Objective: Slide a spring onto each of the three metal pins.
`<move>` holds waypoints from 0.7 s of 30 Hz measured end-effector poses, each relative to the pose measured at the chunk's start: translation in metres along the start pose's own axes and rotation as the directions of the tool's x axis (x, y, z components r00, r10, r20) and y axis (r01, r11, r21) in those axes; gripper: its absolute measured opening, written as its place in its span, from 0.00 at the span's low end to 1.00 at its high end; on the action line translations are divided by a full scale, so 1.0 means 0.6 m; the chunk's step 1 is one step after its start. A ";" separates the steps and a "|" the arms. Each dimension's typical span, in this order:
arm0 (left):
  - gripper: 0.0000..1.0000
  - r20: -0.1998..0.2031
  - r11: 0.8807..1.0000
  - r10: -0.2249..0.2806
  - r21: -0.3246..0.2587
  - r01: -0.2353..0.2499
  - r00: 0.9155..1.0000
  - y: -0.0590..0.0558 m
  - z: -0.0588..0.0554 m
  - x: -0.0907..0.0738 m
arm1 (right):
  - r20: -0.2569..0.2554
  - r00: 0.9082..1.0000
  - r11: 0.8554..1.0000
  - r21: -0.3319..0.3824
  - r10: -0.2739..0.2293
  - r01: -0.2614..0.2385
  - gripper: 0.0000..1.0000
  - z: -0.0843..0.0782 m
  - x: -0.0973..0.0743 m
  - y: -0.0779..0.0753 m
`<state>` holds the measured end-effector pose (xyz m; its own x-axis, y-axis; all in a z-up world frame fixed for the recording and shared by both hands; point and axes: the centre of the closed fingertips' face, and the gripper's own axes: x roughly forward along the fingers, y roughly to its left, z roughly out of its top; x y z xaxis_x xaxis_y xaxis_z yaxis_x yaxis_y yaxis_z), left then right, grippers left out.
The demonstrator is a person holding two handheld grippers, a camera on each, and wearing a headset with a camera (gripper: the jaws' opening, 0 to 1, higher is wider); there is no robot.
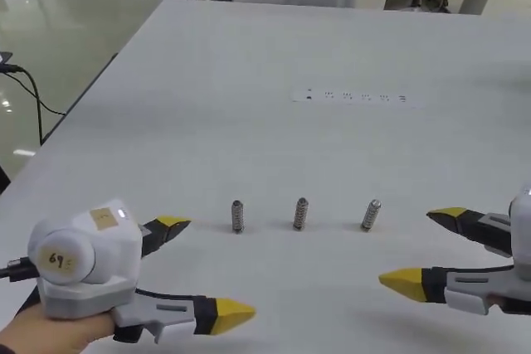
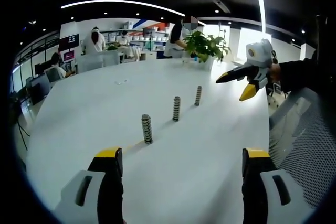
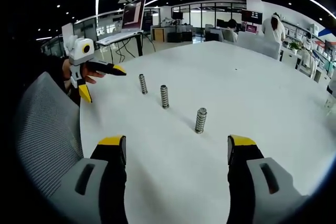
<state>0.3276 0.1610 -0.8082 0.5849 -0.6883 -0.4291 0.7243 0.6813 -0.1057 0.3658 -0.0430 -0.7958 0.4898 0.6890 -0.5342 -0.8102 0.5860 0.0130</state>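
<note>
- Head view: a white worktop [image 1: 274,55] has three small metal pins standing up in a row, along its near edge.
- The left pin [image 1: 238,216], middle pin [image 1: 300,214] and right pin [image 1: 371,215] stand apart from each other. Each one has a spring coiled around it.
- The left gripper [image 1: 199,268] is held in a hand [image 1: 50,336] near the near left corner of the worktop. Its yellow-tipped jaws are spread wide and hold nothing.
- The right gripper [image 1: 421,246] is at the right edge of the picture. Its jaws are spread wide too, with nothing between them.
- Both grippers point in at the row of pins and touch none of them.
- A flat socket strip [image 1: 353,96] is set in the worktop, well behind the pins.
- Left gripper view: the left gripper [image 2: 182,161] shows two jaws far apart with bare worktop between them.
- The left pin [image 2: 146,128] is closest, then the middle pin [image 2: 176,108], then the right pin [image 2: 198,95]. All stand upright with coils on them.
- The right gripper [image 2: 234,87] hangs above the worktop past the last pin, jaws apart.
- A green plant [image 2: 205,45] stands at the far edge.
- Right gripper view: the right gripper [image 3: 176,145] has its jaws wide apart and holds nothing.
- The right pin [image 3: 200,120] is closest, then the middle pin [image 3: 165,96], then the left pin [image 3: 143,84].
- The left gripper [image 3: 102,84] is beyond them, jaws apart.
- A grey mesh chair [image 3: 42,124] is at the worktop's edge.
</note>
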 end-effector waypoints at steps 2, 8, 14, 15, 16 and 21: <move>0.95 -0.001 1.000 0.001 0.001 -0.001 1.000 0.001 0.001 0.001 | 0.002 1.000 1.000 -0.002 -0.001 0.001 0.81 0.001 0.000 0.000; 0.97 0.001 1.000 0.005 -0.002 -0.005 1.000 0.001 0.003 0.003 | 0.011 1.000 1.000 -0.004 -0.004 0.004 0.83 0.002 0.000 -0.001; 0.97 -0.001 1.000 0.006 -0.002 -0.006 1.000 0.002 0.004 0.004 | 0.012 1.000 1.000 -0.003 -0.002 0.002 0.84 0.001 0.001 0.000; 0.97 0.001 1.000 0.007 -0.002 -0.007 1.000 0.002 0.005 0.004 | 0.013 1.000 1.000 -0.005 -0.004 0.004 0.84 0.001 0.002 0.000; 0.97 0.002 1.000 0.007 -0.003 -0.007 1.000 0.003 0.006 0.004 | 0.016 1.000 1.000 -0.007 -0.005 0.006 0.84 0.002 0.002 0.000; 0.97 0.002 1.000 0.009 -0.001 -0.009 1.000 0.002 0.009 0.004 | 0.019 1.000 1.000 -0.006 -0.003 0.003 0.85 0.003 0.002 0.001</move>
<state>0.3321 0.1589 -0.8049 0.5923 -0.6825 -0.4283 0.7187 0.6878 -0.1021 0.3665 -0.0410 -0.7947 0.4987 0.6951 -0.5179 -0.8104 0.5858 0.0060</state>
